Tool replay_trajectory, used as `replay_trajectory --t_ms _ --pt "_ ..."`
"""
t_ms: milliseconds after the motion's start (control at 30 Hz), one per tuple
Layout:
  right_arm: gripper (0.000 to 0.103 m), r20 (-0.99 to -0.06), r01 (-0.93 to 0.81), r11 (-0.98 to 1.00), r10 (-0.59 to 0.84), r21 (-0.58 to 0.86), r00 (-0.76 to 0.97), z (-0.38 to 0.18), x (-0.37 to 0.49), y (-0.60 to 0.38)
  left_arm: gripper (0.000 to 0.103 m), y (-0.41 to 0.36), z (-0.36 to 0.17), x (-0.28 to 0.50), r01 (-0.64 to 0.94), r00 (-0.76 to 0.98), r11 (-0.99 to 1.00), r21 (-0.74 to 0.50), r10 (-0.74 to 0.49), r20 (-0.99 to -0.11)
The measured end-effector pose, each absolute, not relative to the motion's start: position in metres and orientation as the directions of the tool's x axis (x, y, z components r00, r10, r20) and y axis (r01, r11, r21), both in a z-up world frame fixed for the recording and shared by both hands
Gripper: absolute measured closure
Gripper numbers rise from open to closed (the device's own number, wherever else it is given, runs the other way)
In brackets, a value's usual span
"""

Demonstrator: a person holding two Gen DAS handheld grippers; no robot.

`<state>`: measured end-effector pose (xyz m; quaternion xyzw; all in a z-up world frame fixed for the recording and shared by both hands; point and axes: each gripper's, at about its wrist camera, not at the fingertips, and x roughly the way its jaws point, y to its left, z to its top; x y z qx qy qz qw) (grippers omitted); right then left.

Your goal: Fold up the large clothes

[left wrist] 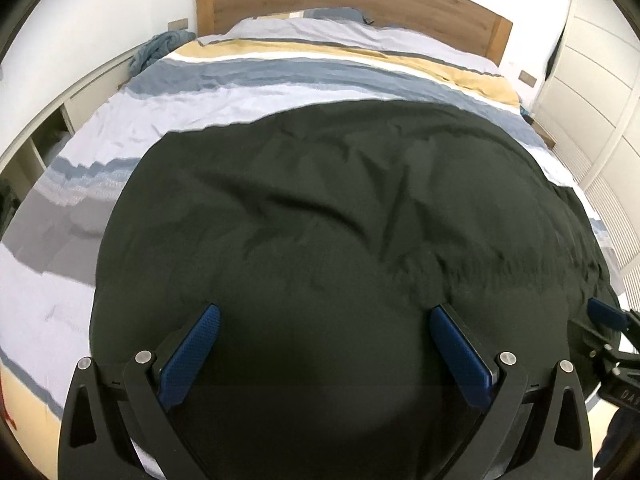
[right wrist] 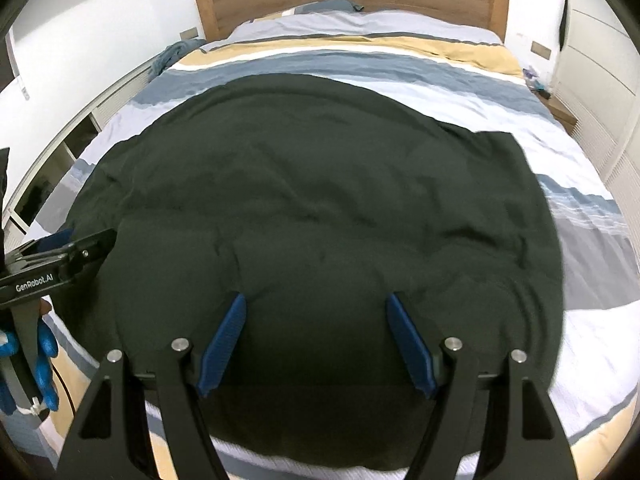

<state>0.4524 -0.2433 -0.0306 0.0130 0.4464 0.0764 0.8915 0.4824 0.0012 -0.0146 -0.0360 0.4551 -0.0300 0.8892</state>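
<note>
Left wrist view showed us our left gripper (left wrist: 326, 310) with jaws spread wide and nothing between them, hovering over the dark garment (left wrist: 320, 220). That garment lay spread flat across the striped bed (left wrist: 280, 76), presumably laid out for folding. Our right gripper (right wrist: 316, 300) also stood apart and empty above the garment's near edge, likely seeking a hem.

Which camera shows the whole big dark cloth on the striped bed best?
The right wrist view: the dark cloth shows its far, left and right edges there. In the left wrist view it runs out of sight at the right.
</note>
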Motion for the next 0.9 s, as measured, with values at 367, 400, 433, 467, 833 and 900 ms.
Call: replay_trajectory --t_ms 367,400,433,467,833,900 --pt "0.031 -0.802 -0.108 0.990 0.136 0.089 0.581 -0.038 0.551 -0.234 0.000 -0.015 -0.024 0.577 0.060 0.565 0.998 -0.025 -0.055 -0.823" --pt "0.031 -0.803 -0.105 0.990 0.134 0.089 0.581 -0.038 0.557 -0.235 0.000 -0.017 -0.025 0.584 0.063 0.565 0.998 -0.019 -0.051 -0.824" --pt "0.031 -0.803 -0.101 0.991 0.133 0.091 0.582 -0.039 0.565 -0.236 0.000 -0.018 -0.026 0.591 0.065 0.562 0.998 -0.015 -0.049 -0.825" --pt "0.031 -0.803 -0.099 0.991 0.134 0.093 0.580 -0.040 0.571 -0.237 0.000 -0.019 -0.027 0.595 0.066 0.560 0.998 -0.012 -0.047 -0.827" --pt "0.031 -0.820 -0.050 0.990 0.135 0.130 0.557 -0.046 0.626 -0.259 0.000 -0.027 -0.036 0.644 0.081 0.522 0.996 0.032 -0.015 -0.853" --pt "0.031 -0.822 -0.033 0.989 0.138 0.145 0.553 -0.047 0.629 -0.268 0.000 -0.026 -0.036 0.646 0.079 0.518 0.996 0.028 -0.017 -0.855"
